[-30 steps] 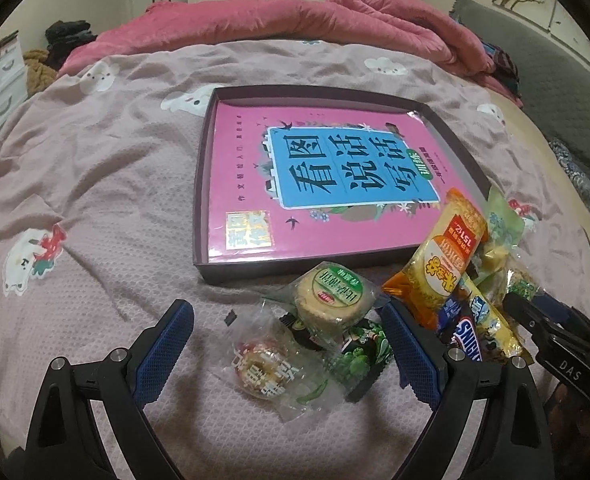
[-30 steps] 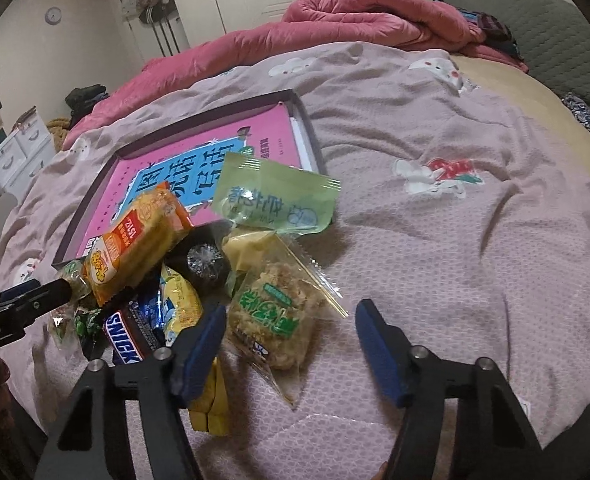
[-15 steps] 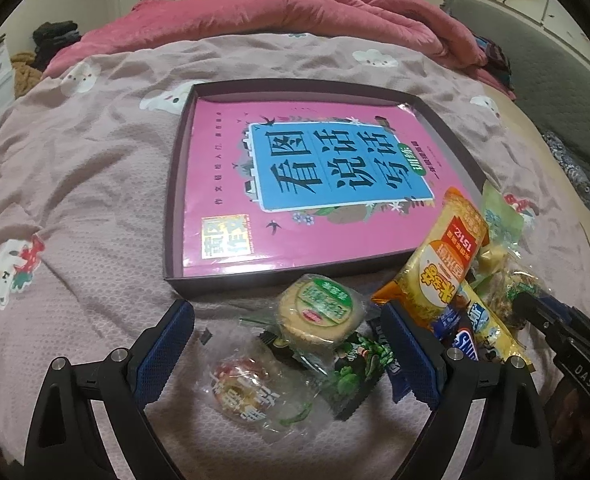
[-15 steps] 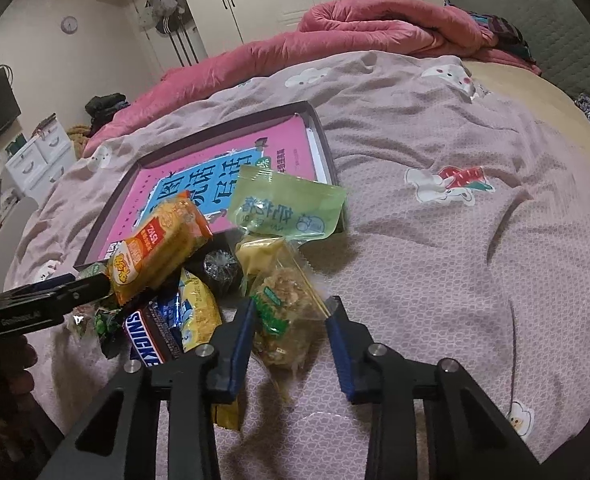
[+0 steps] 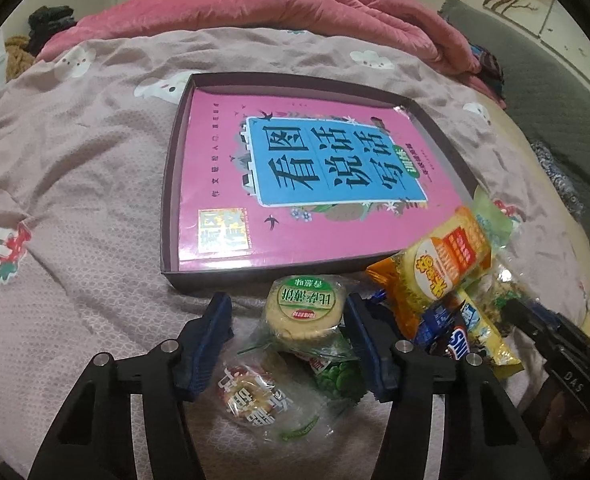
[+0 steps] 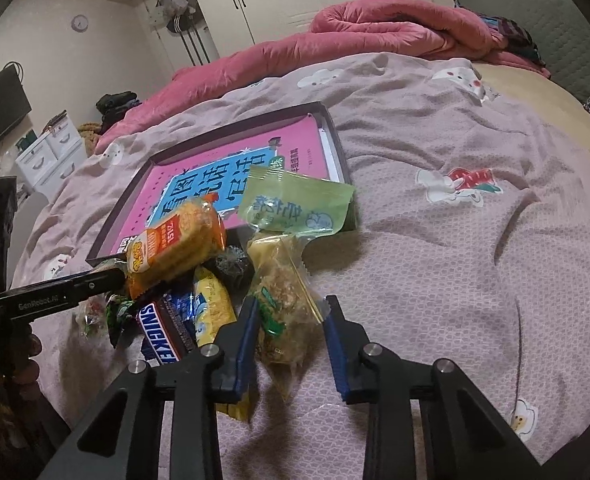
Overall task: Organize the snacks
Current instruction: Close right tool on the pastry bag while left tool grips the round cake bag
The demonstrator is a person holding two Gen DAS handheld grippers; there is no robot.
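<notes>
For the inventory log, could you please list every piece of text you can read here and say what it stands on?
"看图说话写话": blue panel on the pink book lying in the dark tray.
"SNICKERS" (cut off at the end): chocolate bar.
"GenRobot.AI": side of the left gripper.
"DAS": body of the right gripper.
"2人5人": orange cracker pack.
Round cake, green pouch and other wrappers: print too blurred to read.

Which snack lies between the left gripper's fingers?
The round cake with the green label, between the left gripper fingers; the other snacks lie beside or below.
</notes>
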